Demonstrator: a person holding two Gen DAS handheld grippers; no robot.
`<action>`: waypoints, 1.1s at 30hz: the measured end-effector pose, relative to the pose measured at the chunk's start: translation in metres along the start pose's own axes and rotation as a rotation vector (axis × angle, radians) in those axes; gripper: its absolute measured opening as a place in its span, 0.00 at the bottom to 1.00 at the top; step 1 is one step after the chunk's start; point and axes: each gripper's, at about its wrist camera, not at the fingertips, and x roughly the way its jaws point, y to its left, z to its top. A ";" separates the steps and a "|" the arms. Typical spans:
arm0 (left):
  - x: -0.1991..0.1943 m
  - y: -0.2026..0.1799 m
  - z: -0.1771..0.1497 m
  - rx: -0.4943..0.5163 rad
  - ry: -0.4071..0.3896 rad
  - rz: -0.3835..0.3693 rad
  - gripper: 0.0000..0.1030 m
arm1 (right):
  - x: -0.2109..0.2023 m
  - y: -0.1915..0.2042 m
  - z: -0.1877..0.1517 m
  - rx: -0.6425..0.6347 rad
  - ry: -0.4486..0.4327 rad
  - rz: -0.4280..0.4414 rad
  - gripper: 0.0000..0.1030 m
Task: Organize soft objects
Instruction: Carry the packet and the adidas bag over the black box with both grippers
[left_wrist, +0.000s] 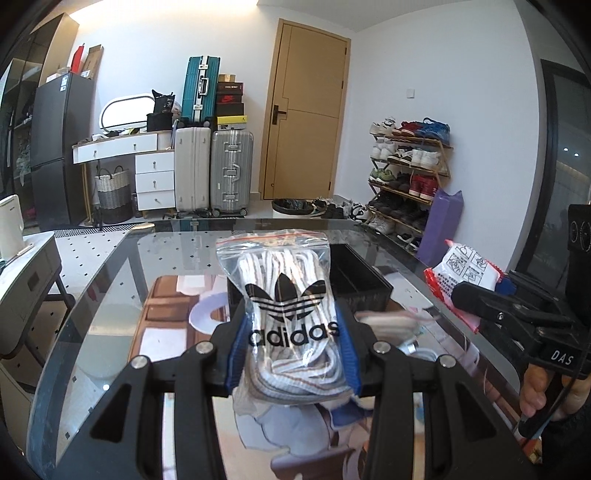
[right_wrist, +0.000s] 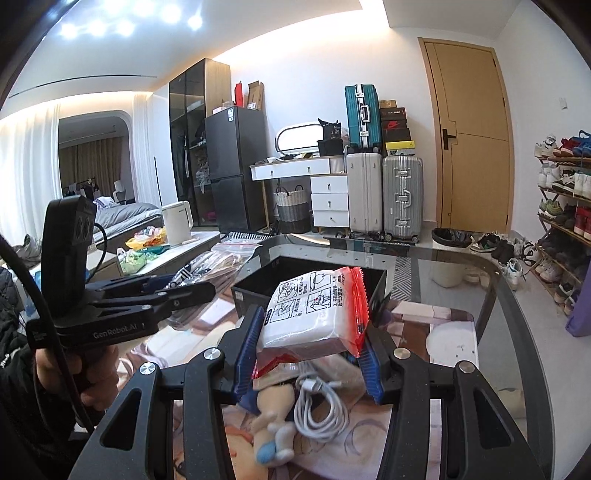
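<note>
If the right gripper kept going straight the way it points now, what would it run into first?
Most likely the black box on the glass table, just beyond the white packet clamped in the right gripper. Depth is uncertain; it might pass above the box's rim.

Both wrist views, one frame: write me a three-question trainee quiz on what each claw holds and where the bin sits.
1. True or false: the left claw is shut on a zip bag of white laces.
2. What does the right claw hold? A) a coiled white cable B) a white packet with red edges C) a plush toy
3. Fill in: the open black bin stands on the glass table, ______ both held items.

Key:
1. True.
2. B: the white packet with red edges; the coiled white cable and plush toy lie on the table below.
3. Beyond.
</note>
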 end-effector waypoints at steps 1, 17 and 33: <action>0.002 0.000 0.003 0.001 -0.001 0.003 0.41 | 0.002 -0.001 0.003 -0.001 -0.002 -0.002 0.47; 0.034 -0.002 0.033 0.042 -0.008 0.013 0.41 | 0.051 -0.023 0.039 0.030 0.035 0.026 0.47; 0.079 0.010 0.043 0.031 0.059 0.024 0.41 | 0.107 -0.036 0.051 0.030 0.152 0.003 0.47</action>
